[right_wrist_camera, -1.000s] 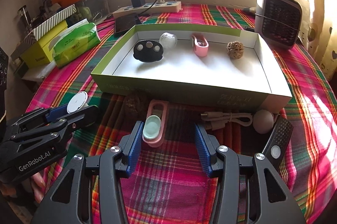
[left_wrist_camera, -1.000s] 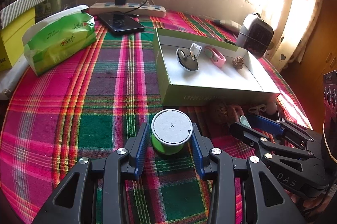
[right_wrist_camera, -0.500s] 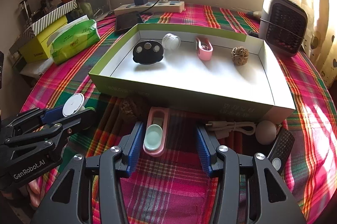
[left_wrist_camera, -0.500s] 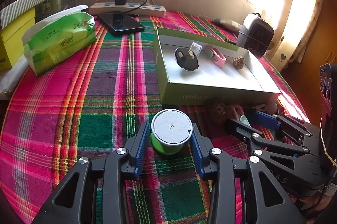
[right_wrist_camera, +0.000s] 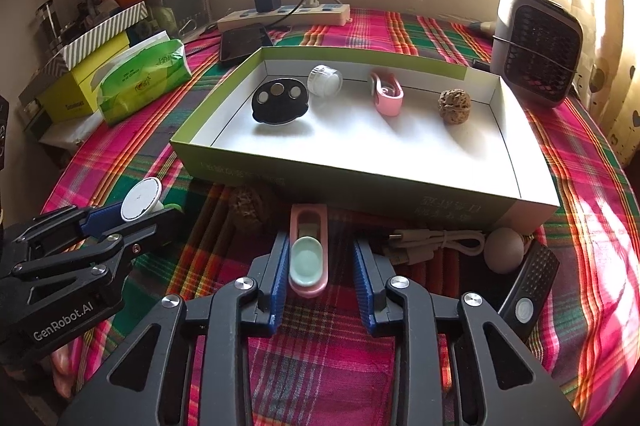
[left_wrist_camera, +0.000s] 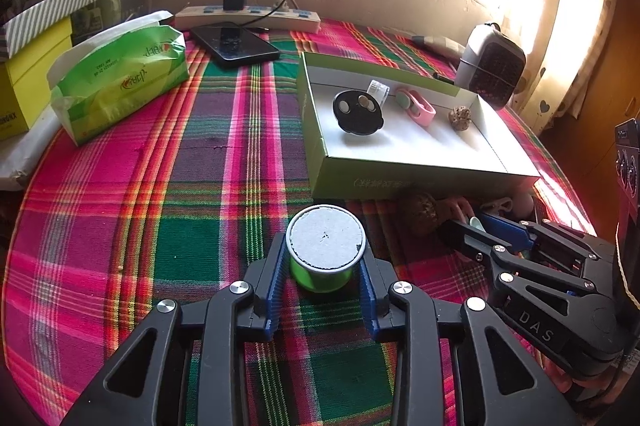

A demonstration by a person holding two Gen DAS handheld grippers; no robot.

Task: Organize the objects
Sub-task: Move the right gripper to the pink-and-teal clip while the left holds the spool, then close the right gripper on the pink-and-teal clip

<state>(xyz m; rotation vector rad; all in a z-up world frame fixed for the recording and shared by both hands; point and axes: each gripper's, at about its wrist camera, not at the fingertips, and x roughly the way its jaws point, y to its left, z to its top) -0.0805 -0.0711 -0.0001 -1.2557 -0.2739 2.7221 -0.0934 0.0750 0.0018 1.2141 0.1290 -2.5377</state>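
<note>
Both grippers closing: left gripper (left_wrist_camera: 325, 280) astride green spool (left_wrist_camera: 325, 252).

Left gripper (left_wrist_camera: 325, 268) jaws closing on the cup (left_wrist_camera: 325, 250); right gripper (right_wrist_camera: 320, 262), just beside, closing, one pad clear.

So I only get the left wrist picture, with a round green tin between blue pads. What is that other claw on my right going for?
Observer: The right claw straddles a pink oblong plastic case with a mint-green oval inset, which lies on the plaid cloth in front of the shallow green cardboard box.
Operator: Has it grabbed it?
Observer: Not yet. Its jaws have just been closing. One pad sits against the case, but a gap shows at the other.
</note>
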